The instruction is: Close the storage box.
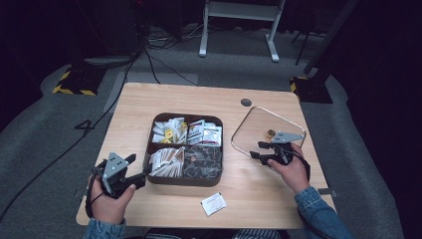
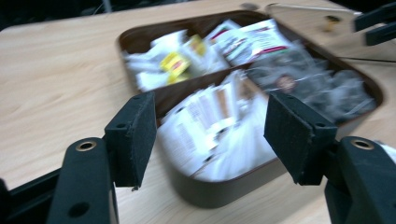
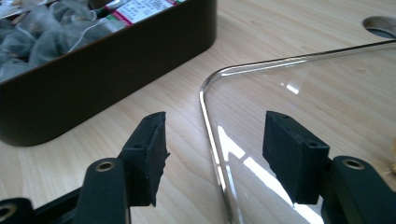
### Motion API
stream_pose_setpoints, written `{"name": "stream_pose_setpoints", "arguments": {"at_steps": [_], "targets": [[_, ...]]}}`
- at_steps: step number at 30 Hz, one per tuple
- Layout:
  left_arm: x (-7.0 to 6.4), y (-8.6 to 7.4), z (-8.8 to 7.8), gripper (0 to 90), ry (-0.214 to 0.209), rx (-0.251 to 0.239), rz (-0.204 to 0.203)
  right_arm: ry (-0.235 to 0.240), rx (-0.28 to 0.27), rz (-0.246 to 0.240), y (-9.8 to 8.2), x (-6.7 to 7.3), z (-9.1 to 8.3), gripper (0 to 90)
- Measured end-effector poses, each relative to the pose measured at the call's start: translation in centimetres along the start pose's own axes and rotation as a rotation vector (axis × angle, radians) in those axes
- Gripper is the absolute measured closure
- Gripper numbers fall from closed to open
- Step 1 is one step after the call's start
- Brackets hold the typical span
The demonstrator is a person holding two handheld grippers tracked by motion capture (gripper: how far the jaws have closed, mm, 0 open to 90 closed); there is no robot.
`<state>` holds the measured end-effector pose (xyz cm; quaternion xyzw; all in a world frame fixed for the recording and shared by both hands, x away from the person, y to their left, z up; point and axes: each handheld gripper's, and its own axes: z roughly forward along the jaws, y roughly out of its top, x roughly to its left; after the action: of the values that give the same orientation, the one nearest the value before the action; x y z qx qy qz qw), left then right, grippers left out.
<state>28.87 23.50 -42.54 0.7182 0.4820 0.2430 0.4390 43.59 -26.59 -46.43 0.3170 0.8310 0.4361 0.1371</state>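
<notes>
On the counter we see a brown tray of packets (four compartments), a clear lid just right of it and a loose packet nearer us. The left gripper gapes beside the tray; the right gripper, jaws released, straddles the lid's edge.

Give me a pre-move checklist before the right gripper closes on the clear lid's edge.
1. Right gripper open: ok.
2. Rim of the clear square lid with rounded corners between its jaws: ok, not yet gripped.
3. Lid clear of the dark brown four-compartment box of packets: ok, bare wood between them.
4. Left gripper open, aimed at the box, away from the lid: ok.
5. Loose white packet out of the way: ok.
6. Small gold knob firmly attached: cannot tell.
</notes>
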Motion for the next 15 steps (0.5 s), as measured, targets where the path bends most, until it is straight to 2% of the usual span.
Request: {"name": "stream_pose_setpoints", "arguments": {"at_steps": [4, 7, 9, 10, 11, 12, 15], "targets": [[1.4, -1.1, 0.8, 33.5, 0.029, 0.031, -0.062, -0.028, -0.005, 0.032, 0.1, -1.2, -0.3, 40.6], [2.4, -1.7, 1.2, 32.8, 0.056, 0.051, -0.084, -0.057, 0.015, 0.042, 0.2, -2.4, -0.3, 40.7], [2.9, -2.0, 1.3, 31.6, 0.065, 0.061, -0.091, -0.072, 0.028, 0.043, 0.4, -3.0, -0.2, 40.7], [3.2, -2.3, 1.4, 27.9, 0.07, 0.074, -0.082, -0.089, 0.044, 0.047, 0.6, -3.7, -0.1, 40.6], [3.5, -2.5, 1.5, 27.9, 0.07, 0.088, -0.073, -0.089, 0.044, 0.047, 0.6, -3.7, -0.1, 40.6], [3.8, -2.9, 1.6, 26.6, 0.072, 0.094, -0.068, -0.107, 0.067, 0.05, 0.8, -4.4, 0.1, 40.6], [4.6, -3.8, 2.2, 23.8, 0.059, 0.129, -0.081, -0.124, 0.084, 0.05, 1.0, -5.0, 0.2, 40.6]]}}
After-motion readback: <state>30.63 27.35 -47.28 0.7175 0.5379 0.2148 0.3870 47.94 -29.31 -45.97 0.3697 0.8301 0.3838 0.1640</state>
